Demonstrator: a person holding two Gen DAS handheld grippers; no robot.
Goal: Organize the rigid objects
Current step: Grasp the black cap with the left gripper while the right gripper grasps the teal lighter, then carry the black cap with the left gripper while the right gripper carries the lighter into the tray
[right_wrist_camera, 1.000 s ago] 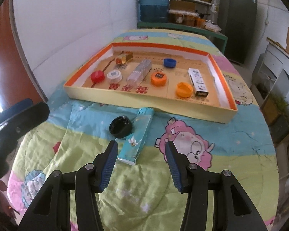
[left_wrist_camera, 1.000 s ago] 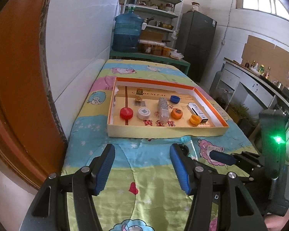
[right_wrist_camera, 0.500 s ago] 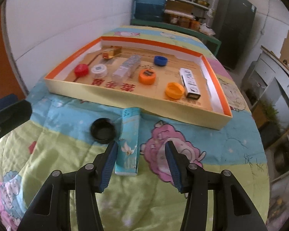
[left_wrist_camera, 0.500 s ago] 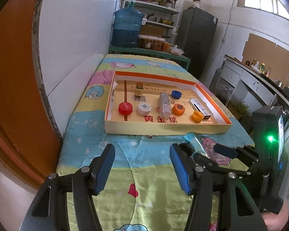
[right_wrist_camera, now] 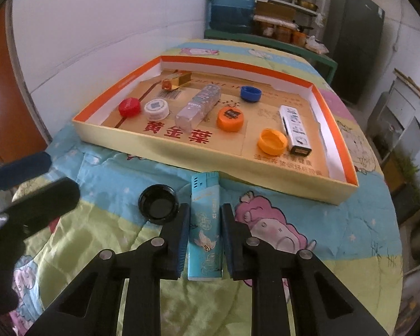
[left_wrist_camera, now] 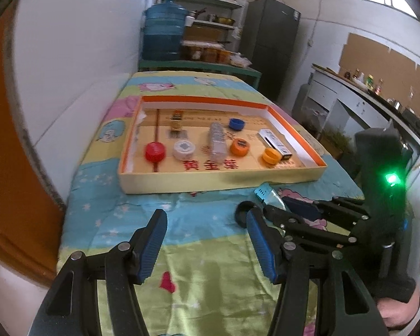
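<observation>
Our right gripper (right_wrist_camera: 203,240) straddles the teal lighter (right_wrist_camera: 205,232) on the quilt (right_wrist_camera: 308,274), fingers narrowed around it; whether they touch it, we cannot tell. Our left gripper (left_wrist_camera: 207,243) hovers wide, holding nothing. Beside the lighter lies a black cap (right_wrist_camera: 158,205); beyond, the orange-rimmed tray (right_wrist_camera: 232,162).

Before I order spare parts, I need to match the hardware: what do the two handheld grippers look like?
Both are black linkage frames with silver pivot rivets. The left gripper has blue ribbed pads on its fingers. The right gripper has the same build, with blue showing on one finger pad; from the left camera its black body carries a glowing green light. No cables or sleeves are visible.
</observation>
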